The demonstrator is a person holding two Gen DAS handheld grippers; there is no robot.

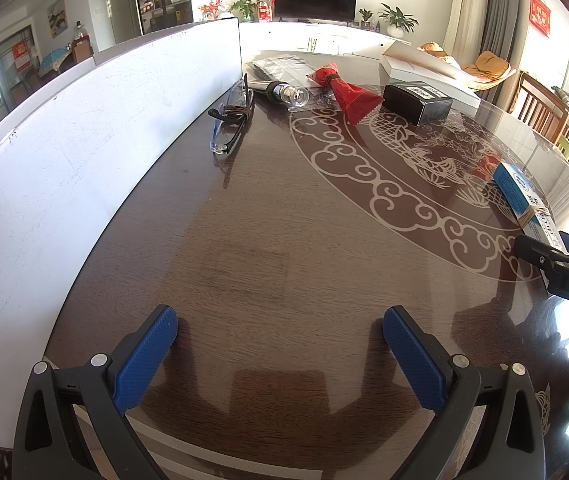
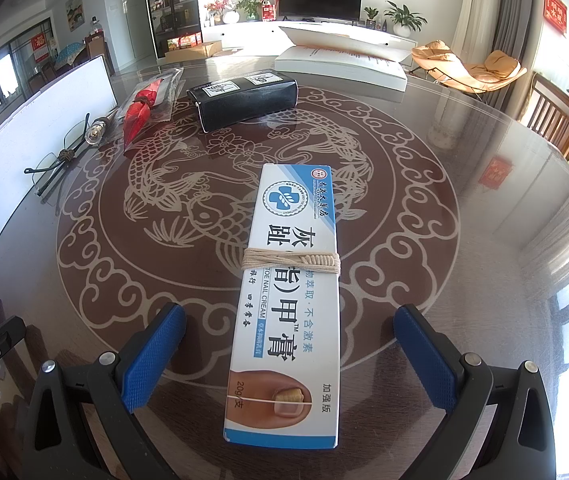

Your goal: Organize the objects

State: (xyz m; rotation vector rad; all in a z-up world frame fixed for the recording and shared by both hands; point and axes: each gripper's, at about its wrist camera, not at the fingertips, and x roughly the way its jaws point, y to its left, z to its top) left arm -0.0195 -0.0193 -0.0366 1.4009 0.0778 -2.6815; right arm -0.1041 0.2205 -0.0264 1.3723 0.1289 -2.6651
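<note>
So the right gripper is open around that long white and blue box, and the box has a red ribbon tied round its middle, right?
Nearly. The right gripper is open, its fingers either side of the box, but the tie round the middle is pale beige string, not red ribbon. The right wrist view shows it clearly.

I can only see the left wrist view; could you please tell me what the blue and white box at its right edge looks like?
Observer: The box is a long nail cream carton lying flat on the table, with string wound around its middle.
Operator: Is the right tool gripping it?
Observer: No, the right tool is open, with the box's near end between its fingers, untouched.
Operator: What lies beyond it?
Observer: A black box lies further along the table.
</note>
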